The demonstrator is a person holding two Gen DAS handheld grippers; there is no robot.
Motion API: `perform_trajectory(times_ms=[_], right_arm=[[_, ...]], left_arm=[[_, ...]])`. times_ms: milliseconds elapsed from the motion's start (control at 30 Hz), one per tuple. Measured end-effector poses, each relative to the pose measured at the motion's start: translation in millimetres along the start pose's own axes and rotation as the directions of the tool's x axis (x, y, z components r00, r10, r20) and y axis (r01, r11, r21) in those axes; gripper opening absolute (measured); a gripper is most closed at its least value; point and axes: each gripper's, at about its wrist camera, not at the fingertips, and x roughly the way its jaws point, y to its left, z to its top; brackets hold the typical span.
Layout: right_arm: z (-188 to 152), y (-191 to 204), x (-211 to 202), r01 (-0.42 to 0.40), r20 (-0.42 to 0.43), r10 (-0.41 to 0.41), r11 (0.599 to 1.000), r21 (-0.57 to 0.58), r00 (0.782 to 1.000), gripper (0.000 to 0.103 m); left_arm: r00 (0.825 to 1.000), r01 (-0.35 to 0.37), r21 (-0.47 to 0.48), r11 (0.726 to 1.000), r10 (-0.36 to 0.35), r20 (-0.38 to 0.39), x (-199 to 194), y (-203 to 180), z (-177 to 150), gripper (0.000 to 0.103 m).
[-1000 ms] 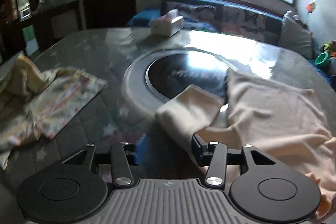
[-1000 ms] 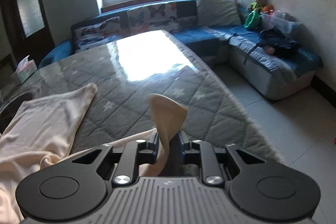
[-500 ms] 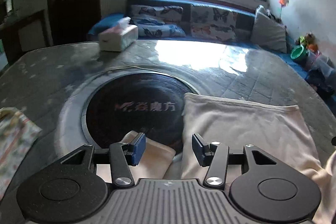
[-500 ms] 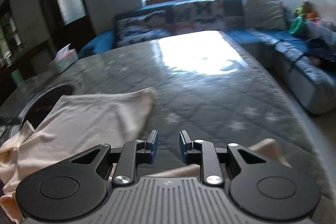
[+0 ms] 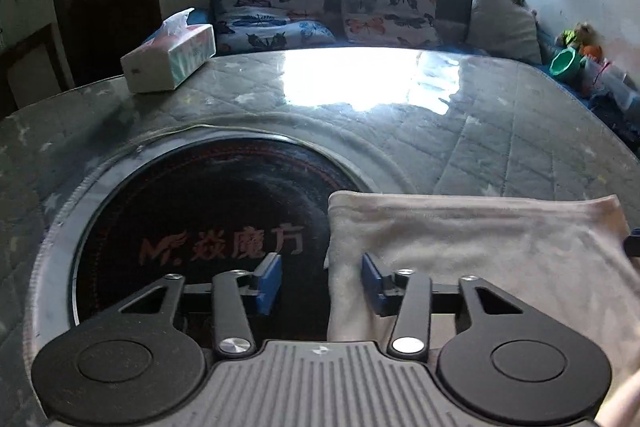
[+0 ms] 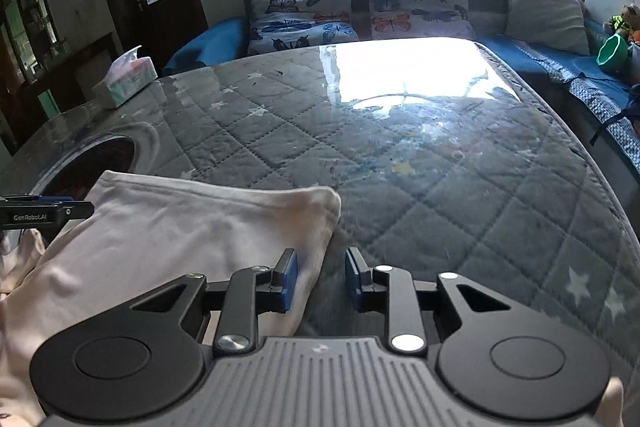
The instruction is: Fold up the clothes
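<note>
A pale cream garment (image 5: 472, 247) lies flat on the quilted grey table, its far hem straight. My left gripper (image 5: 321, 281) is open and empty, straddling the garment's left edge low over the table. The garment also shows in the right wrist view (image 6: 180, 231). My right gripper (image 6: 318, 281) is open and empty, straddling its right edge below the far right corner. The left gripper's body (image 6: 44, 213) shows at the left edge of the right wrist view.
A round black glass plate (image 5: 208, 223) with printed lettering is set in the table under the garment's left edge. A tissue box (image 5: 170, 53) stands at the far left. A blue sofa with butterfly cushions (image 6: 360, 11) runs behind the table. The table's right edge (image 6: 600, 179) drops off.
My right gripper let go of the cream cloth it pinched and opened. Both grippers moved to the garment's side edges. The sleeve near the left gripper is no longer in view.
</note>
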Motion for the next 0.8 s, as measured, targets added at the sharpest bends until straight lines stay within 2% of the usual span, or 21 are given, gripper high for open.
perform_trajectory(times_ms=[33, 100, 133, 200, 233, 400, 600, 800], right_arm=[[2, 0, 3, -0.003, 0.0, 0.003, 1.0, -0.004, 1.0, 0.025], [8, 2, 9, -0.013, -0.001, 0.013, 1.0, -0.014, 1.0, 0.011], [11, 4, 12, -0.02, -0.001, 0.02, 1.0, -0.02, 1.0, 0.006], [17, 7, 19, -0.028, 0.0, 0.028, 0.999, -0.033, 1.0, 0.005], [20, 10, 21, -0.023, 0.004, 0.023, 0.999, -0.045, 1.0, 0.005], [46, 24, 44, -0.015, 0.034, 0.018, 0.996, -0.091, 0.999, 0.004], [77, 42, 80, -0.024, 0.03, 0.028, 0.989, -0.145, 0.999, 0.004], [86, 51, 91, -0.021, 0.015, 0.024, 0.982, -0.19, 1.0, 0.008]], left_arm=[[1.0, 0.012, 0.003, 1.0, -0.012, 0.005, 1, 0, 1, 0.025], [0.999, 0.032, 0.009, 0.999, -0.032, 0.013, 2, 1, 2, 0.012], [0.999, 0.033, 0.009, 0.999, -0.033, 0.017, 3, 0, 3, 0.011], [0.999, 0.02, 0.005, 1.0, -0.02, 0.033, 4, 2, 5, 0.009], [0.999, 0.009, 0.002, 1.0, -0.009, 0.042, 4, 4, 7, 0.004], [0.996, -0.047, -0.037, 0.998, 0.05, 0.071, 9, 22, 21, 0.003], [0.99, -0.114, -0.09, 0.989, 0.121, 0.071, 25, 48, 42, 0.003], [0.996, -0.073, -0.07, 0.995, 0.076, 0.049, 19, 39, 41, 0.008]])
